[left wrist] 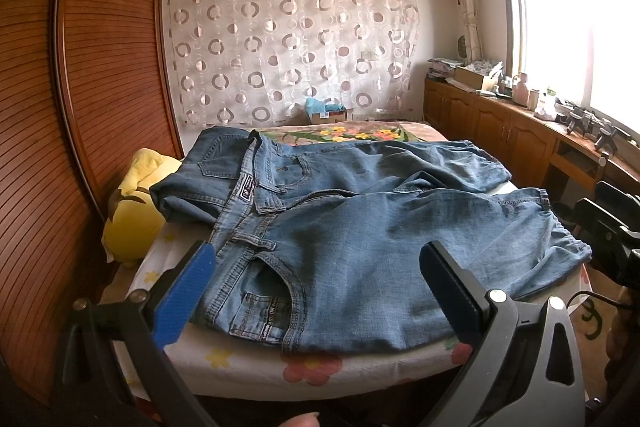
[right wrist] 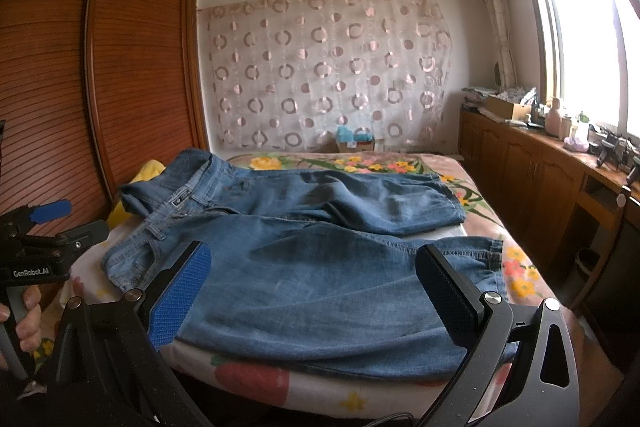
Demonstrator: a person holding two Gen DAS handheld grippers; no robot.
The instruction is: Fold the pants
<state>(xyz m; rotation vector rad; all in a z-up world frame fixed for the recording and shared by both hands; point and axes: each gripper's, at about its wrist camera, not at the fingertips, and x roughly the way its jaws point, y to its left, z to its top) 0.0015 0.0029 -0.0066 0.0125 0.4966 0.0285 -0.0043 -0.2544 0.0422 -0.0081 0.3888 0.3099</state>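
A pair of blue jeans (left wrist: 360, 227) lies spread on the bed (left wrist: 248, 363), waistband at the left, both legs running to the right. My left gripper (left wrist: 316, 267) is open and empty, hovering above the near waistband and front pocket (left wrist: 260, 307). My right gripper (right wrist: 312, 271) is open and empty, above the near leg of the jeans (right wrist: 320, 275), whose hem (right wrist: 492, 251) lies at the right. The left gripper also shows at the left of the right wrist view (right wrist: 56, 223).
A yellow plush toy (left wrist: 132, 215) lies between the bed and the wooden wardrobe (left wrist: 80, 87) on the left. A low wooden cabinet (left wrist: 500, 131) with clutter runs under the window on the right. A cardboard box (left wrist: 326, 113) sits behind the bed by the curtain.
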